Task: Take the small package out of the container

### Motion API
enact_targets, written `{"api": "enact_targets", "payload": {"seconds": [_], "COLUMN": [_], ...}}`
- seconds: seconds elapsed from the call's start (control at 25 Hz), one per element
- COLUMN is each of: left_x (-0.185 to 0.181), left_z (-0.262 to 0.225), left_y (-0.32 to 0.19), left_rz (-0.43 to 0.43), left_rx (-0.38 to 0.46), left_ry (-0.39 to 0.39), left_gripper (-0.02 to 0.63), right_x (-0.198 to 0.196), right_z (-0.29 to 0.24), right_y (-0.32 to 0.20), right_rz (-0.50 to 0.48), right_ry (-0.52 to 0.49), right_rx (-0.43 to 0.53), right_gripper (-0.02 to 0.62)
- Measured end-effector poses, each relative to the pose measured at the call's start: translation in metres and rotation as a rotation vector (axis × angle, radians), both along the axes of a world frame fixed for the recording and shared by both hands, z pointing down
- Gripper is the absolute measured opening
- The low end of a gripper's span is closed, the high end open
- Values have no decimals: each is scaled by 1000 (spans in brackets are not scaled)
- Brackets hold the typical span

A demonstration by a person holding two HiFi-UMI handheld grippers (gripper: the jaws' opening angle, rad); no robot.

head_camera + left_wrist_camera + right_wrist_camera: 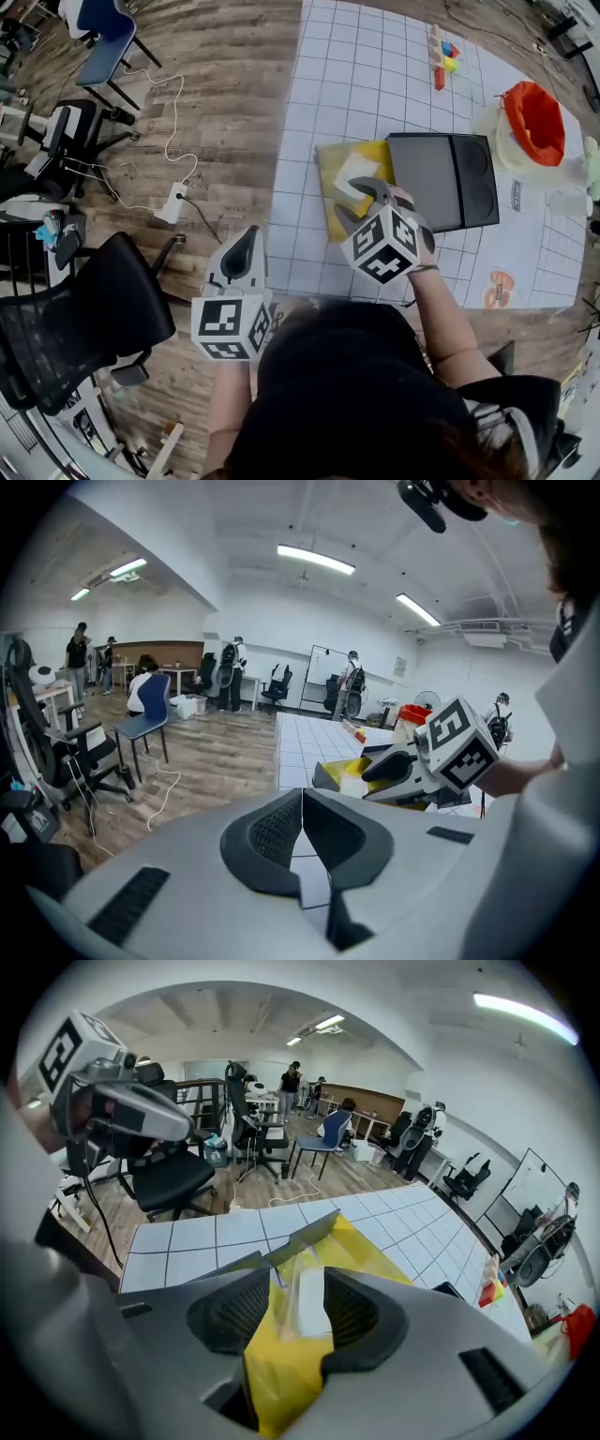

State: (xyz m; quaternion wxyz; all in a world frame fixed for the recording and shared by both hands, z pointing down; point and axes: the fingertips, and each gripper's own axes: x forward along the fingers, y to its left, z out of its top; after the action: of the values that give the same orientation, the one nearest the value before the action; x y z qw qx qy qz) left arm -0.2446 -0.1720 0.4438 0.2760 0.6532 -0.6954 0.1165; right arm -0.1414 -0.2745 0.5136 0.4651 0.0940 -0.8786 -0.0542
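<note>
A yellow package (330, 171) with a white patch lies flat on the white gridded table (356, 84), just left of the black container (441, 178). My right gripper (354, 204) hangs over the package. In the right gripper view its jaws (298, 1307) stand wide apart, with the yellow package (375, 1246) and its white patch between them and the pads not pressing on it. My left gripper (242, 253) is off the table's left front corner, over the wooden floor. Its jaws (302, 832) are shut on nothing. The left gripper view also shows the right gripper (412, 766) on the package (349, 767).
An orange-red bag (534, 117) sits beyond the container at the right. Coloured blocks (441, 52) lie at the table's far side. A black office chair (84, 319) and a cable with a power adapter (173, 202) are on the floor to the left.
</note>
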Motion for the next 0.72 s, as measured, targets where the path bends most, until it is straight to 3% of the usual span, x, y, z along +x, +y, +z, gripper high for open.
{"api": "enact_targets", "payload": {"seconds": [0.44, 0.72], "left_x": [-13, -32], "left_z": [21, 27], "left_y": [-16, -20], "left_rz": [7, 34], "left_rx": [-43, -47], "left_ry": [11, 52], "left_gripper": [28, 28], "right_x": [-7, -8], "right_z": [45, 59], "right_y": [-8, -6], "right_rz": [-89, -94], "right_ry": [184, 291], "right_rx": [17, -59], "right_gripper": [166, 145]}}
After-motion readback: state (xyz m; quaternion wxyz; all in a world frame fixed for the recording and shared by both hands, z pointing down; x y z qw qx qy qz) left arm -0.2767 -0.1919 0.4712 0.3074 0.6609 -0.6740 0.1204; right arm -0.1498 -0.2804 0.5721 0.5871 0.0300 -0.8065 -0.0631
